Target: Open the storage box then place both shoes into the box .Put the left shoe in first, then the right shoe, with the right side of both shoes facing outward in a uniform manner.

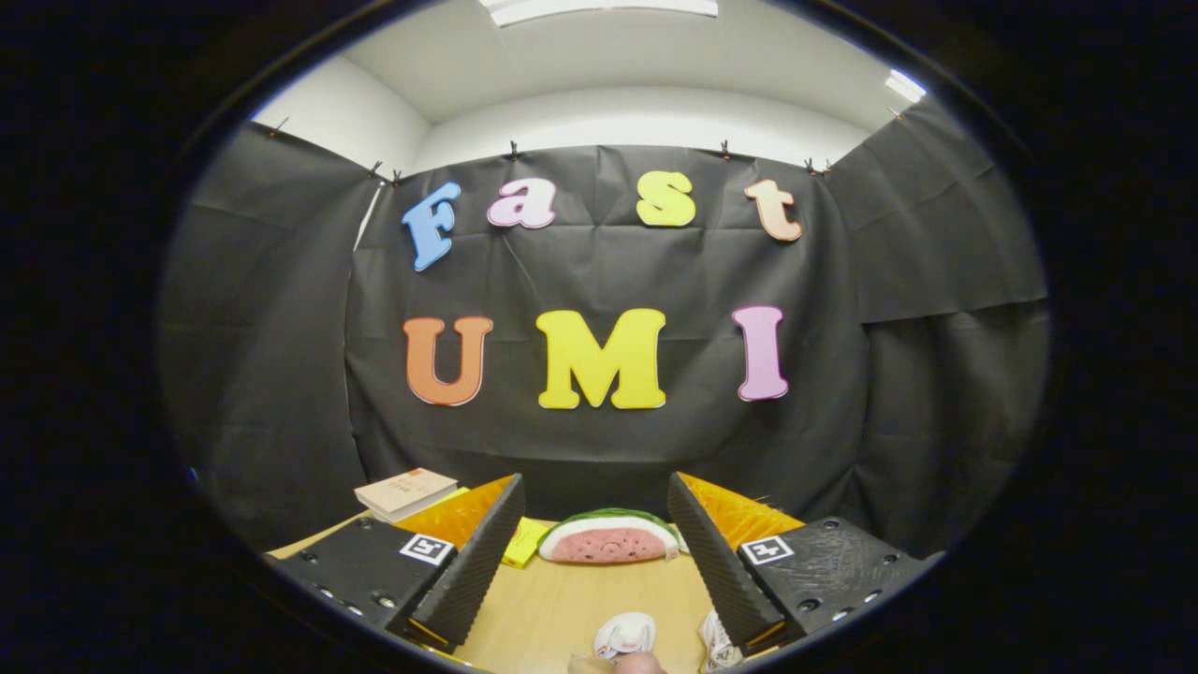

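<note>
My gripper (595, 482) is held up over a wooden table (580, 599), open, with nothing between its fingers. Low down between the fingers, close to me, lies a small white shoe (625, 634) with dark markings. A second white shoe (716, 642) peeks out beside the right finger (711, 552), partly hidden by it. A pinkish rounded shape (620, 663) sits just below the first shoe; I cannot tell what it is.
A watermelon-slice plush (608, 538) lies on the table beyond the fingers, near the black cloth wall. A yellow flat item (526, 543) sits to its left. A tan book (404, 492) rests on the far left corner behind the left finger.
</note>
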### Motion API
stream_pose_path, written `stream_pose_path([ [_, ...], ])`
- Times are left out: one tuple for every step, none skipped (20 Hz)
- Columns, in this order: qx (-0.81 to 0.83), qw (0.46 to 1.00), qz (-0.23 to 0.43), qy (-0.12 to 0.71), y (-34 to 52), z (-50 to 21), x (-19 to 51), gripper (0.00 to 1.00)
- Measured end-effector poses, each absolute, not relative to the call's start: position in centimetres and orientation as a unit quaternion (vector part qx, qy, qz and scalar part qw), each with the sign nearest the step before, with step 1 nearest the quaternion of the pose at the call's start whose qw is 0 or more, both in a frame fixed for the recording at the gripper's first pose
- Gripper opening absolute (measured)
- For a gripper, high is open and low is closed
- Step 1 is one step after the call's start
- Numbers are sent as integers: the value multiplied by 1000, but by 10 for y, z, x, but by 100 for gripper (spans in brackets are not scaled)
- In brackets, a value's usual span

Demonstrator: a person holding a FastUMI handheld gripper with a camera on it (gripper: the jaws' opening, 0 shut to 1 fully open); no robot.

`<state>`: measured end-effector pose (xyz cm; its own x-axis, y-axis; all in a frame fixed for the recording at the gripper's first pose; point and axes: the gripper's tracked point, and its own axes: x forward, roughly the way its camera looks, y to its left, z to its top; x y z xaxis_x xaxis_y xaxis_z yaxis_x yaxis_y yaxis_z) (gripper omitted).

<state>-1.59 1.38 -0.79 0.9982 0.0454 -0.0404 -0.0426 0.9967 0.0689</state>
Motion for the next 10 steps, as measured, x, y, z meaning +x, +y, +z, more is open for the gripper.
stream_pose_path([
  [35, 999, 24, 24, 14, -9, -17, 95],
  [38, 999, 27, 28, 16, -12, -19, 95],
  [40, 998, 32, 36, 19, -16, -20, 95],
  [42, 997, 36, 45, 22, -21, -23, 95],
  [47, 997, 41, 56, 26, -27, -26, 95],
  [55, 995, 48, 68, 33, -35, -30, 95],
  [63, 993, 56, 81, 41, -44, -34, 95],
  [71, 991, 65, 95, 50, -51, -39, 95],
  [80, 988, 72, 109, 57, -60, -43, 95],
  [90, 985, 80, 122, 65, -67, -48, 95],
])
